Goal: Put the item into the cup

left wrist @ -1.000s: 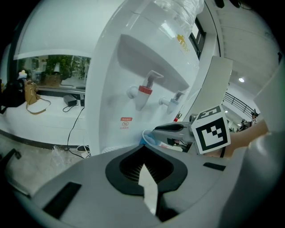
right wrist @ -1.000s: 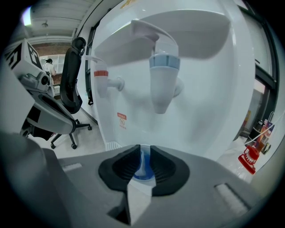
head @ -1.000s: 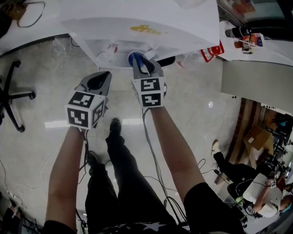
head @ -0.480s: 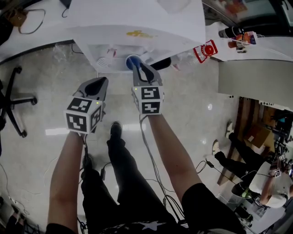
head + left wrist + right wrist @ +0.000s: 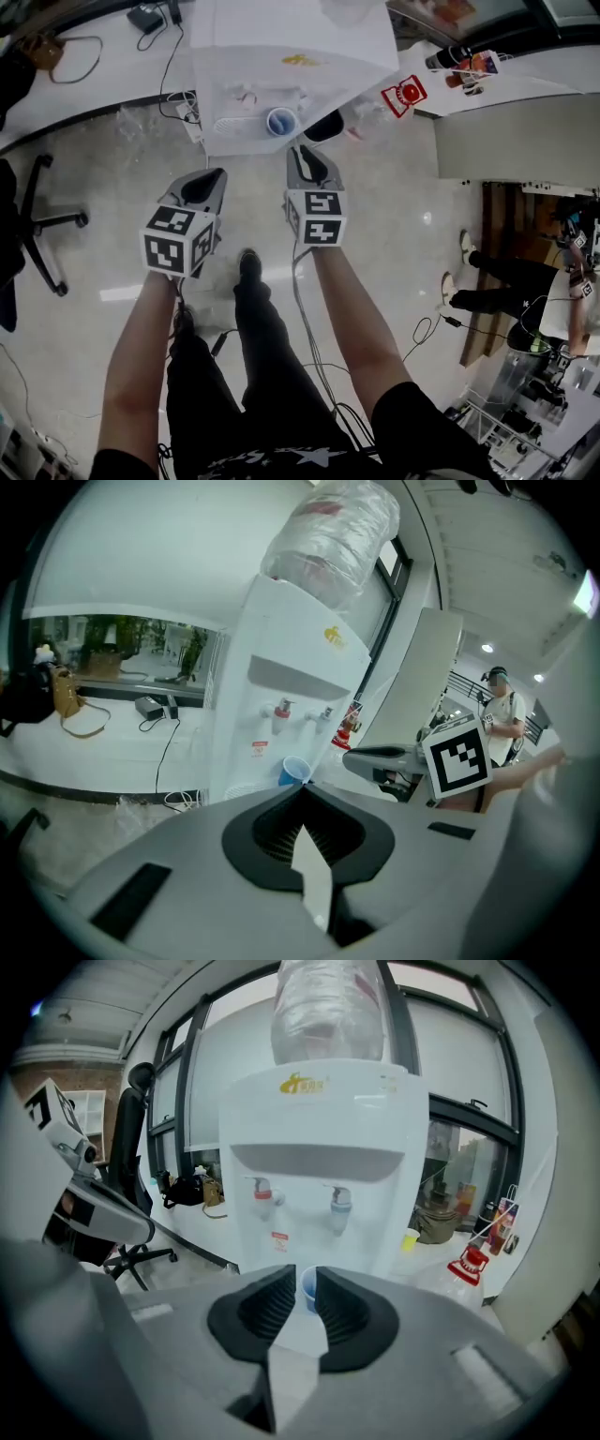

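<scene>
Well, the glossy pale floor (image 5: 94, 253) takes up most of what's in front of me, and the person stands on it with both arms held out forward. Ahead of them is a white water dispenser (image 5: 319, 1119) with a clear water bottle (image 5: 326, 1007) upended on its top. A long white tabletop (image 5: 84, 66) runs off to the dispenser's left, carrying a brown bag (image 5: 66, 696) and some black cables. A black office chair (image 5: 33, 225) stands on the floor below that tabletop.

The left tool (image 5: 302, 787) is clenched, its two ribbed pads pressed tip to tip with nothing caught between them. It hangs over the floor, aimed at the dispenser's left side and well short of it. The right tool (image 5: 302, 1279) sits just beside it, a little further forward. Its jaws are parted by a narrow slit and grasp nothing. It points straight at the front of the dispenser.

Through that slit shows the blue cup (image 5: 280, 122), upright on the dispenser's drip tray. It stands below and between the red tap (image 5: 260, 1190) and the blue tap (image 5: 339, 1199), clear of both tools. Off to the dispenser's right are a clear jug with a red cap (image 5: 466, 1265) and a small yellow cup (image 5: 410, 1239).
</scene>
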`<act>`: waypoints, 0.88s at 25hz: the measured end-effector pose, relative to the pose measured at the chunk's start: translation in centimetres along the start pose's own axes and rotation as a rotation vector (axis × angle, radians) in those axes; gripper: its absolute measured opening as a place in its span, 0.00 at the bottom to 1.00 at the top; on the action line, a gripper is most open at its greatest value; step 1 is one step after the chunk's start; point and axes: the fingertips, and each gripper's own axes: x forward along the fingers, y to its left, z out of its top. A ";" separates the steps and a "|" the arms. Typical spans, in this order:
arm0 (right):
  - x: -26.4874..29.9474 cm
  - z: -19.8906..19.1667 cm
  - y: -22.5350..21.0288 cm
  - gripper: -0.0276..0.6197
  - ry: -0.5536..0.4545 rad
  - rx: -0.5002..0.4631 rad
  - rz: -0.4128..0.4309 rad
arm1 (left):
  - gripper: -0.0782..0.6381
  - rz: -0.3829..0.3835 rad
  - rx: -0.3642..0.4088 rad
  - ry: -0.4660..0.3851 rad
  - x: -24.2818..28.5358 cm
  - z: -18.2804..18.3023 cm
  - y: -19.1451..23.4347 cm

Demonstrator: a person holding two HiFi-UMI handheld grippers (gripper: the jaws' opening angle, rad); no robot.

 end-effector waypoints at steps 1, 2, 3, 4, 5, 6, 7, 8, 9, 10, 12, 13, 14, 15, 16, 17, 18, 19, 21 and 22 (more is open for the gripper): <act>-0.9 0.1 0.7 0.14 0.000 0.003 -0.007 | 0.12 -0.012 0.000 0.009 -0.9 -0.4 -0.2; -1.8 0.2 1.5 0.14 0.000 0.005 -0.009 | 0.12 -0.024 -0.003 0.017 -1.9 -0.7 -0.6; -2.6 0.5 2.3 0.13 -0.001 0.007 -0.011 | 0.12 -0.035 -0.004 0.021 -2.9 -0.9 -0.8; -3.4 0.9 3.0 0.13 -0.005 0.008 -0.015 | 0.12 -0.044 -0.001 0.022 -3.9 -0.8 -1.1; -4.3 1.4 3.5 0.13 -0.010 0.009 -0.023 | 0.12 -0.050 0.005 0.021 -4.7 -0.5 -1.3; -5.2 1.9 4.0 0.13 -0.016 0.008 -0.035 | 0.12 -0.056 0.011 0.018 -5.6 -0.2 -1.5; -6.1 2.5 4.5 0.13 -0.022 0.003 -0.047 | 0.12 -0.062 0.012 0.014 -6.4 0.0 -1.7; -7.2 3.2 5.1 0.13 -0.030 -0.004 -0.057 | 0.12 -0.069 0.011 0.008 -7.3 0.2 -2.0; -8.2 3.8 5.7 0.13 -0.039 -0.009 -0.062 | 0.12 -0.077 0.011 0.000 -8.3 0.5 -2.5; -9.2 4.3 6.4 0.13 -0.046 -0.009 -0.064 | 0.12 -0.086 0.014 -0.008 -9.3 0.9 -2.9; -11.3 5.2 7.8 0.13 -0.070 0.019 -0.063 | 0.12 -0.107 0.031 -0.023 -11.7 1.6 -3.8; -12.4 5.7 8.4 0.13 -0.085 0.038 -0.066 | 0.12 -0.117 0.040 -0.027 -12.9 1.8 -4.2; -13.7 6.1 9.0 0.12 -0.095 0.052 -0.073 | 0.12 -0.125 0.047 -0.028 -14.2 1.8 -4.6; -15.0 6.4 9.6 0.05 -0.104 0.060 -0.082 | 0.12 -0.132 0.049 -0.029 -15.5 1.8 -5.1; -16.3 6.8 10.1 0.05 -0.109 0.061 -0.090 | 0.12 -0.137 0.045 -0.029 -16.8 1.7 -5.5; -17.6 7.1 10.7 0.05 -0.112 0.060 -0.095 | 0.12 -0.143 0.038 -0.030 -18.1 1.8 -5.8; -19.0 7.5 11.4 0.05 -0.115 0.061 -0.100 | 0.12 -0.151 0.033 -0.031 -19.3 1.9 -6.2; -20.4 8.0 12.2 0.05 -0.122 0.068 -0.104 | 0.12 -0.161 0.031 -0.032 -20.4 2.0 -6.7; -23.1 8.8 13.7 0.05 -0.135 0.092 -0.109 | 0.12 -0.180 0.036 -0.031 -22.5 2.2 -7.6; -24.4 9.1 14.5 0.05 -0.141 0.107 -0.111 | 0.12 -0.189 0.041 -0.029 -23.4 2.3 -8.1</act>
